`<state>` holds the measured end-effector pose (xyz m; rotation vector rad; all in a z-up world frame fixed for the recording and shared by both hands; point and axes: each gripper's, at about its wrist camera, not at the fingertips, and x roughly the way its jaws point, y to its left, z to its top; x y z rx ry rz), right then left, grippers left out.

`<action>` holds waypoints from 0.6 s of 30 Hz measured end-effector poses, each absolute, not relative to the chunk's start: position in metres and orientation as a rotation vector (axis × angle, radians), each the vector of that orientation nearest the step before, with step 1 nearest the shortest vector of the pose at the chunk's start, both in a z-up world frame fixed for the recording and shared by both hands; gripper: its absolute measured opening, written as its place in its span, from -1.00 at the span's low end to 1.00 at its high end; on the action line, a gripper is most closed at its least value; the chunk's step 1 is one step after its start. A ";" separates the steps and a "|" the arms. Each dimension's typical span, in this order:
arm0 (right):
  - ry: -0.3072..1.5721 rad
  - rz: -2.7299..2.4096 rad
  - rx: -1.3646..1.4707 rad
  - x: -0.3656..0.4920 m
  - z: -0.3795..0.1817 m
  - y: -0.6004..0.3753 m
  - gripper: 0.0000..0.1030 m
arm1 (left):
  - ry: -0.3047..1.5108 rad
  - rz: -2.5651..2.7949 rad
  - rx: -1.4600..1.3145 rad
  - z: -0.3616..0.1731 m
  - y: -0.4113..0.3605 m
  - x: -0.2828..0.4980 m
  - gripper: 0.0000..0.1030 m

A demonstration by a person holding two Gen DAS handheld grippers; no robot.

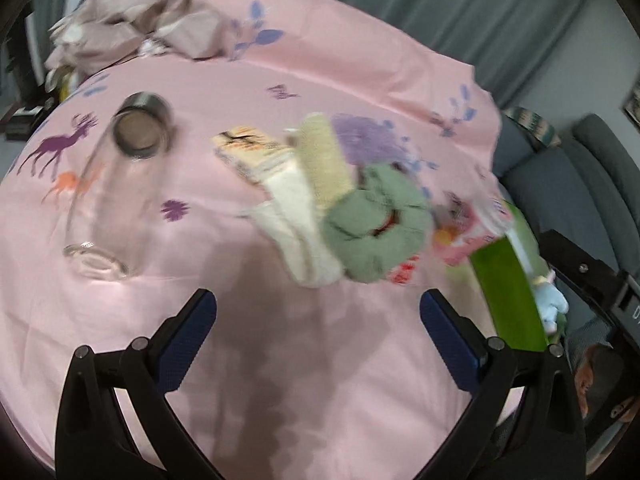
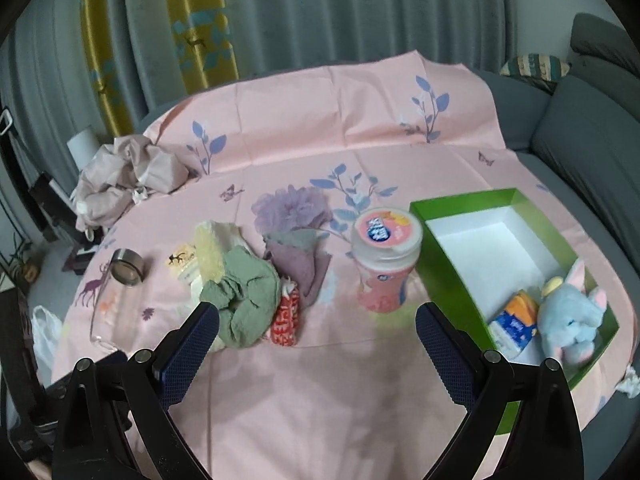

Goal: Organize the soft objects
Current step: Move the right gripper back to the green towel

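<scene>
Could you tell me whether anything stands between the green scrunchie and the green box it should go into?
Yes. The pink jar stands upright on the cloth between the green scrunchie and the green box; the small red packet lies right beside the scrunchie on that side. Both are low and could probably be lifted over.

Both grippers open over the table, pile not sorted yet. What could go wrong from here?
1. The green cloth lies on the cream cloths and touches the red item; a grab may lift several at once.
2. The glass jar lies on its side by the pile and might roll if nudged.
3. The pink canister stands between pile and green box; a carry could tip it.
</scene>
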<state>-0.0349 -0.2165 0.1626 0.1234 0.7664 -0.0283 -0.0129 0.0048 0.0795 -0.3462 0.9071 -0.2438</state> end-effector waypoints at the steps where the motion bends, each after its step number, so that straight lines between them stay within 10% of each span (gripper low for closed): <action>1: 0.778 -0.026 0.149 -0.031 0.160 -0.217 0.93 | 0.906 -0.239 -0.352 0.080 0.008 -0.013 0.97; 18: 0.893 -0.013 0.133 0.054 0.108 -0.162 0.66 | 0.888 -0.156 -0.461 0.084 0.049 -0.004 0.69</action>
